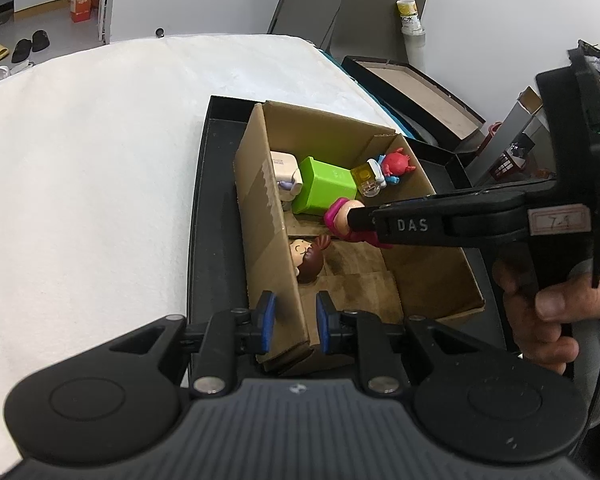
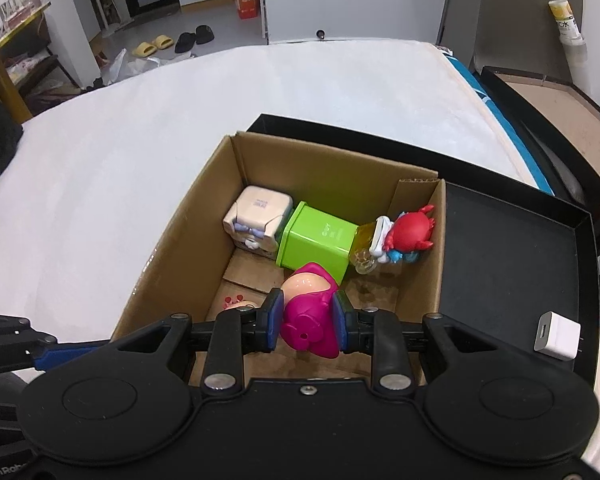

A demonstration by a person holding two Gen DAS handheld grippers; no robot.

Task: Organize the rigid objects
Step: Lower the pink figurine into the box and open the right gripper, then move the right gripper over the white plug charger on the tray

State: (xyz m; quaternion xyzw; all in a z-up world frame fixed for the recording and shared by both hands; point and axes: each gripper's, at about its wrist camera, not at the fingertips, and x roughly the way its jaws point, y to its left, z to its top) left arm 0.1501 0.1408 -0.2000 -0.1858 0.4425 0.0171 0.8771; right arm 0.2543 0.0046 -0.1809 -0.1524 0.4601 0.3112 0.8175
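Observation:
An open cardboard box (image 1: 260, 184) (image 2: 204, 208) stands in a black tray (image 1: 214, 200) (image 2: 508, 248). My left gripper (image 1: 296, 320) is shut on the box's near left wall, one blue pad on each side. My right gripper (image 2: 307, 320) (image 1: 360, 220) is shut on a magenta toy figure (image 2: 308, 316) (image 1: 340, 216) and holds it inside the box, above the floor. At the box's far end lie a cream toy (image 2: 258, 216), a green box (image 2: 320, 240), a yellow bottle (image 2: 364, 248) and a red crab figure (image 2: 410, 228). A brown-haired doll head (image 1: 306, 258) rests against the left wall.
A small white charger cube (image 2: 558, 334) lies in the tray, right of the box. The tray sits on a white bed surface (image 1: 100, 160). A second black-rimmed tray (image 1: 412, 84) and a bottle (image 1: 410, 20) stand at the far right. A hand (image 1: 540, 312) holds the right gripper.

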